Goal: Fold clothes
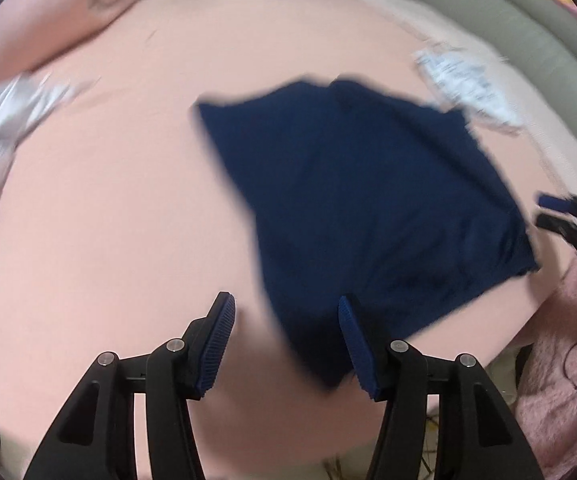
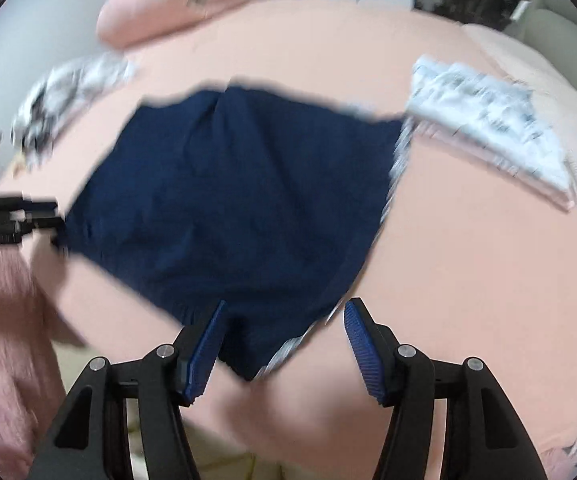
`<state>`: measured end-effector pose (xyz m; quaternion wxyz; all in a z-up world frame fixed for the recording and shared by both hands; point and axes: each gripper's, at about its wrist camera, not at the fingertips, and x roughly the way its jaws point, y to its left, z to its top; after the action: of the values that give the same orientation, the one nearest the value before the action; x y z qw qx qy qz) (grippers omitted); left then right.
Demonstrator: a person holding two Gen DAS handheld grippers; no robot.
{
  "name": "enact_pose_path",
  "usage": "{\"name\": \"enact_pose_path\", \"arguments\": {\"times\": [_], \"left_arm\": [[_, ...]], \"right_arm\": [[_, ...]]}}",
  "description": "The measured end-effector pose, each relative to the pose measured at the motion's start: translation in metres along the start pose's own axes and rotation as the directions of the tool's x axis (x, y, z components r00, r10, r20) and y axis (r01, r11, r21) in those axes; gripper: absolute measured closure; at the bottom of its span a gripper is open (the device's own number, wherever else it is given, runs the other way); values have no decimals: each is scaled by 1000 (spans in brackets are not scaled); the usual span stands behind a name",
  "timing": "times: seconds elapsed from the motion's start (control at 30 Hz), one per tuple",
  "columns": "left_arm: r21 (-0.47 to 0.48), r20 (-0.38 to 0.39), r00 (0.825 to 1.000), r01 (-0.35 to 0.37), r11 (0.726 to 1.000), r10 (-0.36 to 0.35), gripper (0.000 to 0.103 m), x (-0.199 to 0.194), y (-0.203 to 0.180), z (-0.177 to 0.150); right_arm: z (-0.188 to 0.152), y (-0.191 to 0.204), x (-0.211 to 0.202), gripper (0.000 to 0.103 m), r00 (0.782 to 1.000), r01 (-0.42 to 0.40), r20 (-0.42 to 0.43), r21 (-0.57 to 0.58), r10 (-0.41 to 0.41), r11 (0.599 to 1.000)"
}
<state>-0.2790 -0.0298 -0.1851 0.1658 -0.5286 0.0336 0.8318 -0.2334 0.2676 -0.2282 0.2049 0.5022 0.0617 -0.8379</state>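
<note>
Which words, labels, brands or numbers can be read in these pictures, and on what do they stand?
None can be read.
Navy garment: plain, no label in view.
White cloth: dark marks, too blurred to tell print from pattern.
Grey cloth: the same, blurred.

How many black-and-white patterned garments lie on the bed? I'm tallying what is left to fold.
2 for sure: one crumpled black-and-white patterned garment near the pink pillow, one folded black-and-white patterned garment at the opposite edge. A patterned edge peeks from under the navy cloth.
</note>
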Motion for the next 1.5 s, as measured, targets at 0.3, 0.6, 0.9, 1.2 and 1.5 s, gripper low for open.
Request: {"name": "enact_pose_path", "arguments": {"times": [0.3, 0.6, 0.9, 1.2, 1.5], "left_arm": [[64, -84, 996, 3, 998, 2, 51, 40, 6, 20], [86, 23, 1000, 18, 996, -20, 52, 61, -11, 74], [180, 25, 998, -63, 982, 59, 52, 93, -36, 124], [252, 42, 999, -31, 967, 21, 52, 84, -44, 122], [227, 67, 996, -64, 972, 50, 52, 87, -48, 146]], "right_arm": [[37, -36, 60, 47, 998, -26, -56, 67, 30, 997], [57, -55, 41, 45, 996, 83, 22, 78, -85, 993], [70, -74, 80, 45, 967, 253, -17, -45, -254, 966], [61, -88, 44, 40, 967, 249, 57, -25, -248, 968], [29, -125, 39, 35, 910, 414, 0, 23, -414, 910]]}}
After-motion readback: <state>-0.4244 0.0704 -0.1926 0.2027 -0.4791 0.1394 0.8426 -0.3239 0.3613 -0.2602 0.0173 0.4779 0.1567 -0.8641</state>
